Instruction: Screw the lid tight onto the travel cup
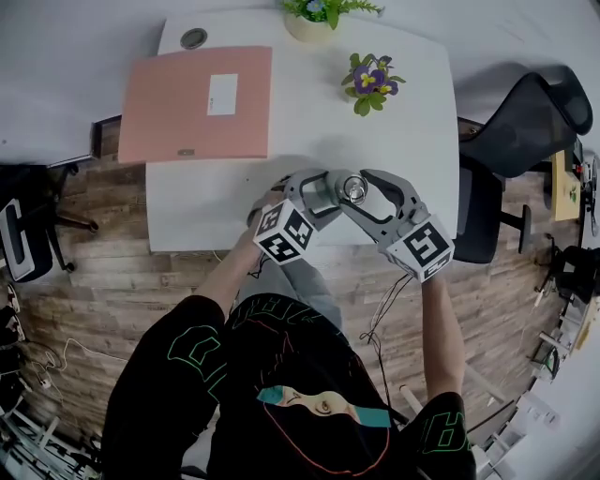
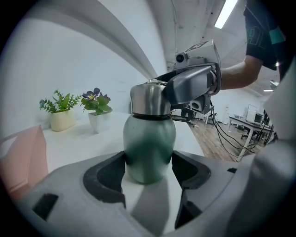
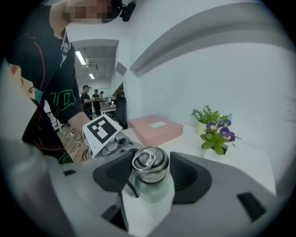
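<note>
Clamped jaws of the left gripper [image 2: 149,170] hold the green body of the travel cup [image 2: 149,139], upright on the white bench [image 1: 309,141] near its front edge. Jaws of the right gripper [image 3: 150,175] press on the steel lid [image 3: 150,162] atop it, one at each side.

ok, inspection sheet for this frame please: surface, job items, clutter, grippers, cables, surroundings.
Surface: white table.
Job's things: green travel cup upright on the table; steel lid on top.
Clutter: pink box, flowering plant, green plant, all apart from the cup.
Grippers: left gripper shut on the cup's body; right gripper around the lid, pad contact unclear.
Cables: dark cables hang past the table's edge.
Surroundings: wood floor, black office chair at the right.
</note>
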{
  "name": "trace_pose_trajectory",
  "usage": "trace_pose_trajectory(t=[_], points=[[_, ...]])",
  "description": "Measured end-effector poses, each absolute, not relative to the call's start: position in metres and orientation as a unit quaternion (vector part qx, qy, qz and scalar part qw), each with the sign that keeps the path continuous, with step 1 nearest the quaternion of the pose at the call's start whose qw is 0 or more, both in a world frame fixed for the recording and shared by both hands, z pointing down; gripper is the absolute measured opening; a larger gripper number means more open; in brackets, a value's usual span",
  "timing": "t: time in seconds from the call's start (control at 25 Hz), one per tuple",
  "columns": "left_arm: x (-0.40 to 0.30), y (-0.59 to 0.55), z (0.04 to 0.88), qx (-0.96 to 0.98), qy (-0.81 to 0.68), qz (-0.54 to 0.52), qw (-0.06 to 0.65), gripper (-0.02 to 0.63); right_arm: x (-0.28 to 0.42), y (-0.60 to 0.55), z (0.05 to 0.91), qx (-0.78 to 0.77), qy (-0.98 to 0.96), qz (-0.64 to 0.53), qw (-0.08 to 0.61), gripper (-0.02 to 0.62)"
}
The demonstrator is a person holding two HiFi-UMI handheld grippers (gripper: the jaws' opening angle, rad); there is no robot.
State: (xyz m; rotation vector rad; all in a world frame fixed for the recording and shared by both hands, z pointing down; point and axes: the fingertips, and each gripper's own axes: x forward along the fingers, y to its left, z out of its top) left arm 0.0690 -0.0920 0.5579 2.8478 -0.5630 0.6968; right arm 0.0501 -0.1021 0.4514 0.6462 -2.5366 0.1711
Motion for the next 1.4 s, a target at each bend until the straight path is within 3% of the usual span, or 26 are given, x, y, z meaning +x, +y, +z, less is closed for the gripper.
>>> trace_pose_trajectory(t=[0.28, 1.08, 1.4], points=[[0.068, -0.092, 0.560, 0.951, -0.186, 0.234, 0.078, 0.328, 0.048, -0.104, 0.451, 0.264, -0.933, 0.071, 0.235, 0.244], [0.068, -0.093, 0.560, 0.949, -0.196, 0.236, 0.072, 0.328, 0.057, -0.107, 0.451, 0.529, -0.825, 0.100, 0.174, 0.242], [0.069, -0.093, 0.561, 0.948, -0.198, 0.237, 0.070, 0.328, 0.054, -0.106, 0.453, 0.520, -0.825, 0.069, 0.208, 0.250]])
